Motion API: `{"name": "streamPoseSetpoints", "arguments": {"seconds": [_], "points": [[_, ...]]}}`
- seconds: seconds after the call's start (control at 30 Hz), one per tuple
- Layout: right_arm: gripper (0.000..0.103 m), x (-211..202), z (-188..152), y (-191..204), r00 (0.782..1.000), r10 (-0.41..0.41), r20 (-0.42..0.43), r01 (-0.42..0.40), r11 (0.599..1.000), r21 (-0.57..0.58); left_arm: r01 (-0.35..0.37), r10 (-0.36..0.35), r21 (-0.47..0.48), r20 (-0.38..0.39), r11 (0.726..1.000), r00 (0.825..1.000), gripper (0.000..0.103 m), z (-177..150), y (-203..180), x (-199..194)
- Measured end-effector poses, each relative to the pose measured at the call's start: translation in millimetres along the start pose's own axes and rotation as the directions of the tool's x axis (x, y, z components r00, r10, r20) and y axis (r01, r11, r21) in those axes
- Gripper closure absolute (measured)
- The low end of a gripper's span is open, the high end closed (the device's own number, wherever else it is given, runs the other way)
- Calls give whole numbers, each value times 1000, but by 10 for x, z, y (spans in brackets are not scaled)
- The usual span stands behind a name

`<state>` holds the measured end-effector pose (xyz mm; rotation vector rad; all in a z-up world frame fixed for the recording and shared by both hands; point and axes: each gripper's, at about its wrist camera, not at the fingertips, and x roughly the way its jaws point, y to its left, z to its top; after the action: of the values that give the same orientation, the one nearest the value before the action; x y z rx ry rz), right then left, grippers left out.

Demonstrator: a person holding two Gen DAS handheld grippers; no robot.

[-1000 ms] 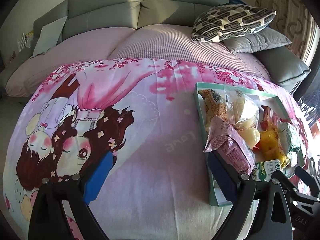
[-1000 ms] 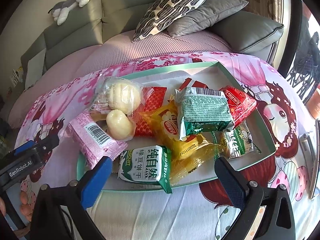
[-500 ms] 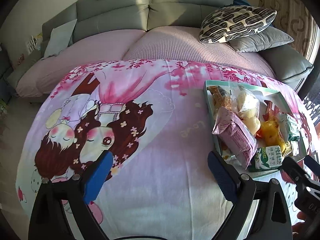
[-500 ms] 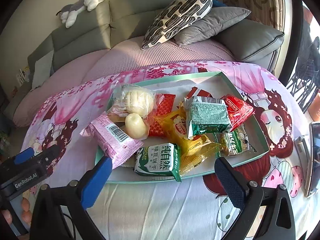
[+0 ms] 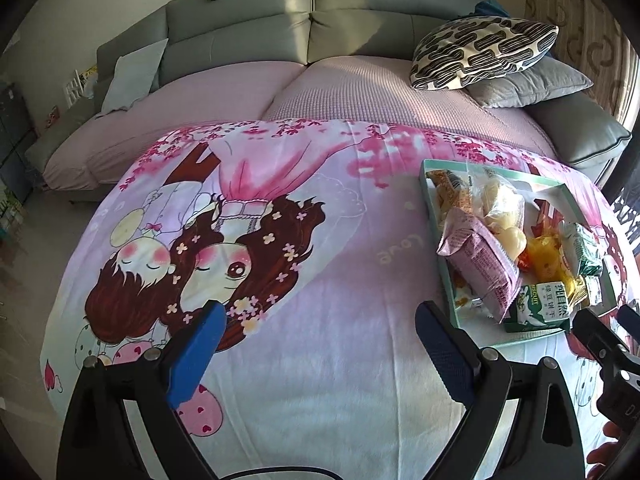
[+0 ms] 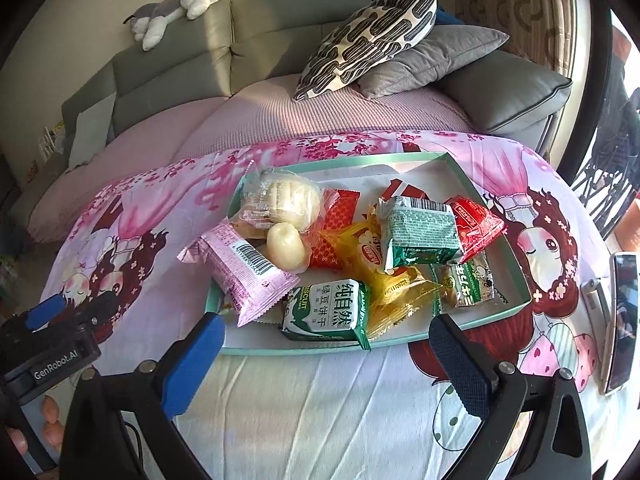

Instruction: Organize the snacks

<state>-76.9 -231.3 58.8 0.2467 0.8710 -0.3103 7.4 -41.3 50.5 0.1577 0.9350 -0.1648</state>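
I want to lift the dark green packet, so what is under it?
The green packet lies on a yellow wrapper and overlaps a red packet's edge, all in the tray. Anything beneath its middle is covered.

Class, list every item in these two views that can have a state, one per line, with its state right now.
left gripper: open, empty, above the cloth
right gripper: open, empty, near the tray's front rim
tray: lidless, piled with snacks
pink snack packet: sealed, overhanging the tray's left rim
green biscuit packet: sealed, at the front rim
clear bun bag: sealed
phone: lying flat, right of the tray
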Motion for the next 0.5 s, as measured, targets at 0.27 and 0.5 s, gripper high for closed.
{"name": "streamPoseSetpoints", "arguments": {"seconds": [0.27,0.5], "points": [[0,33,-23,27,1000,-15,-18,15,1000,-18,-22,22,-6,-7,1000,1000,7,-13,38,-10],[0,69,-36,25,999,-23,-29,23,999,-27,-41,41,20,-16,999,999,7,-26,-9,7]]}}
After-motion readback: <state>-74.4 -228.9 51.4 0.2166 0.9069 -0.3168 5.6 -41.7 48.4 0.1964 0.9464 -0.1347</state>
